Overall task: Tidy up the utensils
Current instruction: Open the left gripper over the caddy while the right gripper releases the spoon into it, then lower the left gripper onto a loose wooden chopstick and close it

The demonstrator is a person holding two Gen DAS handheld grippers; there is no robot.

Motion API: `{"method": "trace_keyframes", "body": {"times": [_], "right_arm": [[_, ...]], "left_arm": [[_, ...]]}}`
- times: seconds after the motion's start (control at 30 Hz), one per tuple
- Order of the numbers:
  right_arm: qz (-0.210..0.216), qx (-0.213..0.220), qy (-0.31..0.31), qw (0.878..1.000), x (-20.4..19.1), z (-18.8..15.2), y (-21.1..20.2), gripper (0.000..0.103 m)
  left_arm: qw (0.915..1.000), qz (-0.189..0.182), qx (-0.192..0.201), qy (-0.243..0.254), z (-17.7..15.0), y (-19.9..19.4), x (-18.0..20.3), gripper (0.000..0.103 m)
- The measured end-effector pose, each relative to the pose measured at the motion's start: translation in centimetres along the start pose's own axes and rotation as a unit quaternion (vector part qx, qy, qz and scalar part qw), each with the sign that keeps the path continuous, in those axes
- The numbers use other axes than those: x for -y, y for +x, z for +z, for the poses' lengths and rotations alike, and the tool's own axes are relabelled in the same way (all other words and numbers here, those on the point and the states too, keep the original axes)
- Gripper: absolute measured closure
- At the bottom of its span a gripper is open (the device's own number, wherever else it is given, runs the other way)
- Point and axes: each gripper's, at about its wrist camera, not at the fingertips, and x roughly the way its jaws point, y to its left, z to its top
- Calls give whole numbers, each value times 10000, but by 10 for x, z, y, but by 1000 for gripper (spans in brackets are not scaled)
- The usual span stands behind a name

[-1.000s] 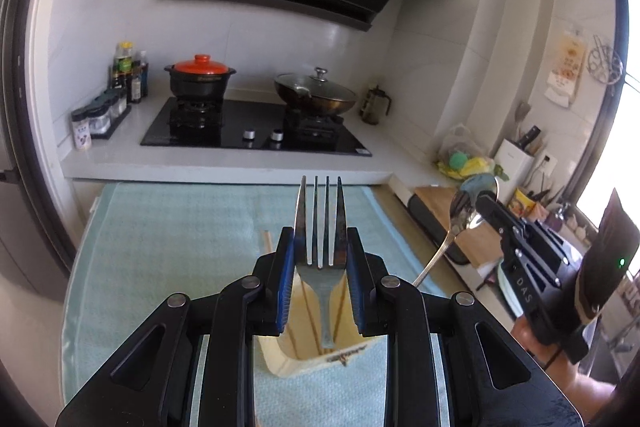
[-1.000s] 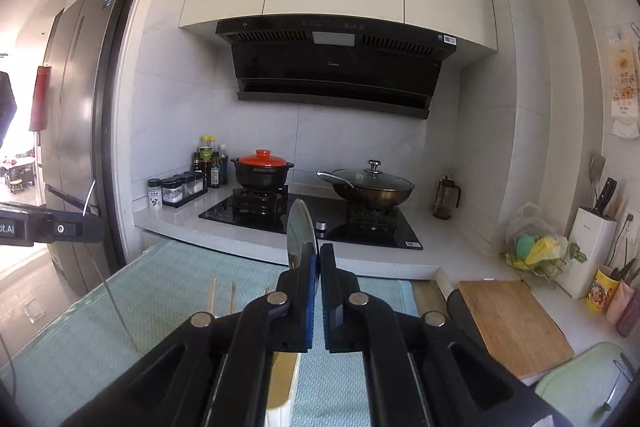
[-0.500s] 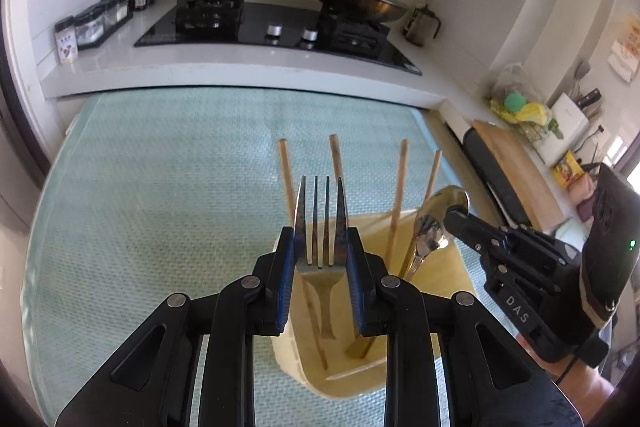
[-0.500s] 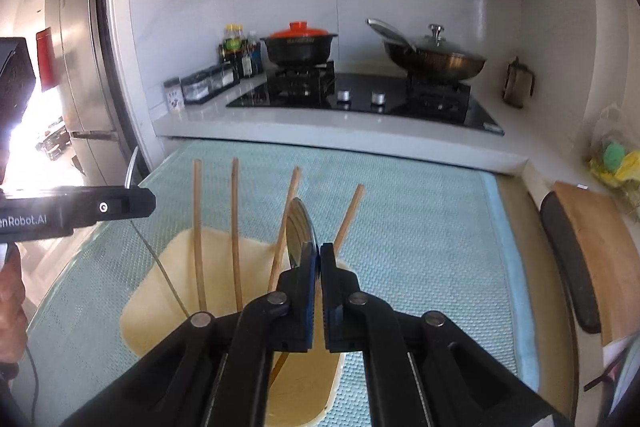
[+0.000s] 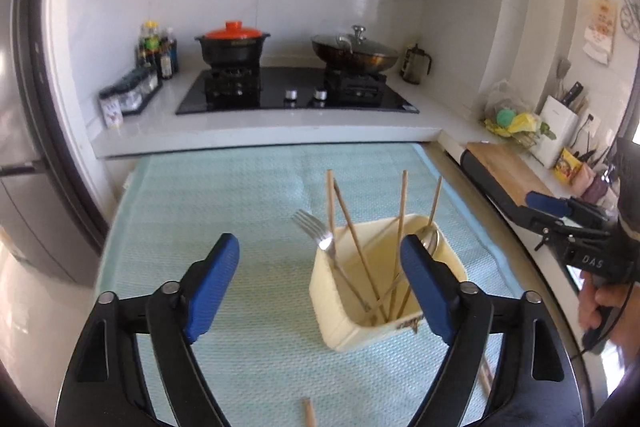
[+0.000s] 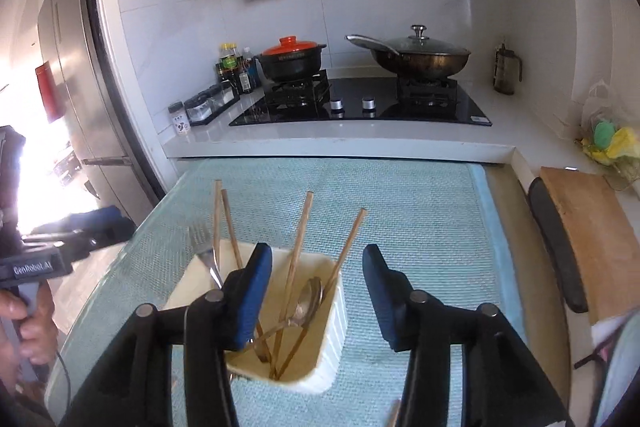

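Cream holder was seen on the green mat, filled with four chopsticks, one fork and one spoon. Both the left gripper and the right gripper had just been opened, with nothing held. Two pots were seen far behind.

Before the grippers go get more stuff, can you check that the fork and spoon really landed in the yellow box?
1. Fork in the cream holder: ok, leaning on its left wall.
2. Spoon inside: ok, bowl end up.
3. Left gripper let go: ok, its jaws have just been opening and nothing is between them.
4. Right gripper let go: ok, just opened, empty.
5. Holder upright on the mat: ok.
6. Everything collected: not ok, a loose chopstick lies on the mat.
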Motion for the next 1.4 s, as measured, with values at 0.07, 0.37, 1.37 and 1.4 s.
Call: {"method": "trace_keyframes", "body": {"times": [0.07, 0.37, 1.37, 1.4], "right_arm": [[8, -83, -266, 9996, -4, -14, -38, 41], [-969, -279, -1340, 9858, -7, -151, -190, 41], [61, -546, 812, 9952, -32, -302, -199, 41], [54, -544, 923, 9942, -28, -302, -198, 41]], "left_arm": [[9994, 234, 177, 198, -16, -46, -4, 6], [9971, 742, 40, 151, -155, -164, -22, 4], [8915, -2120, -2402, 3204, -321, -45, 115, 93], [8935, -2107, -2400, 3157, -319, -44, 116, 94]]}}
